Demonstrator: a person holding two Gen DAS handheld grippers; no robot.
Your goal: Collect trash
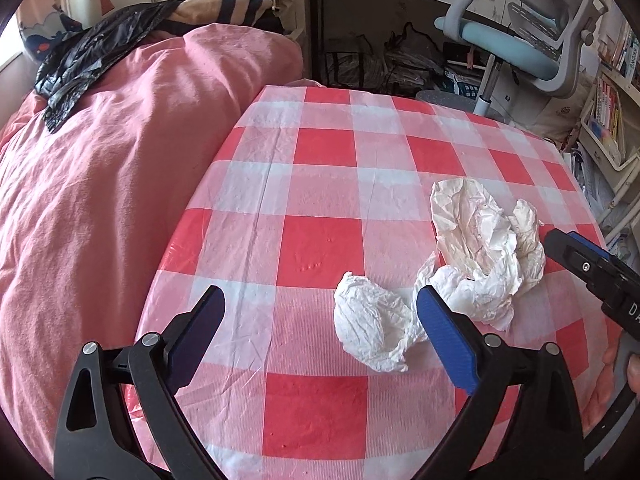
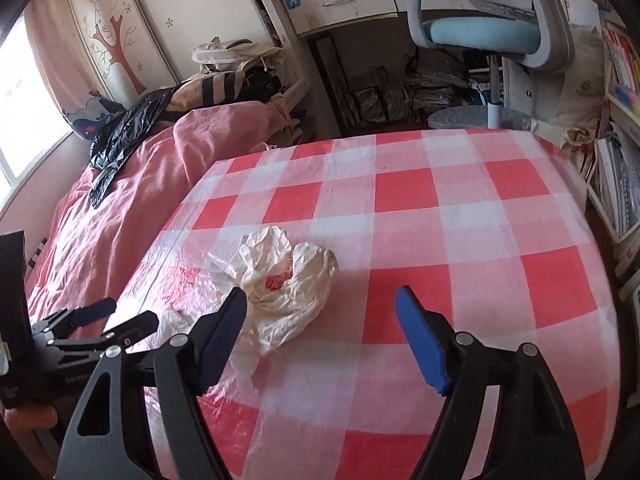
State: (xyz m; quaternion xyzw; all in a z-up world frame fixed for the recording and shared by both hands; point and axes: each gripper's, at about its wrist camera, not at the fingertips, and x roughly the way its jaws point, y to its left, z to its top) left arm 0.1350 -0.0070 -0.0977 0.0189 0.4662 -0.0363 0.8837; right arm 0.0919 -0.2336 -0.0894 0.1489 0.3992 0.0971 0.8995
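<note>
Crumpled white paper lies on a red-and-white checked tablecloth (image 1: 320,248). A small wad (image 1: 372,328) sits just left of my left gripper's right finger. A larger crumpled sheet (image 1: 480,248) lies beyond it; in the right wrist view (image 2: 288,280) it shows a reddish stain inside. My left gripper (image 1: 320,304) is open and empty, its jaws wide apart over the cloth. My right gripper (image 2: 322,304) is open and empty, with the large sheet just beyond its left finger. The right gripper's tip also shows in the left wrist view (image 1: 588,264).
A pink bedcover (image 1: 100,200) lies to the left with a black plastic bag (image 1: 92,56) on it. A blue-and-grey desk chair (image 2: 488,32), a desk with drawers and bookshelves (image 1: 608,116) stand beyond the table's far edge.
</note>
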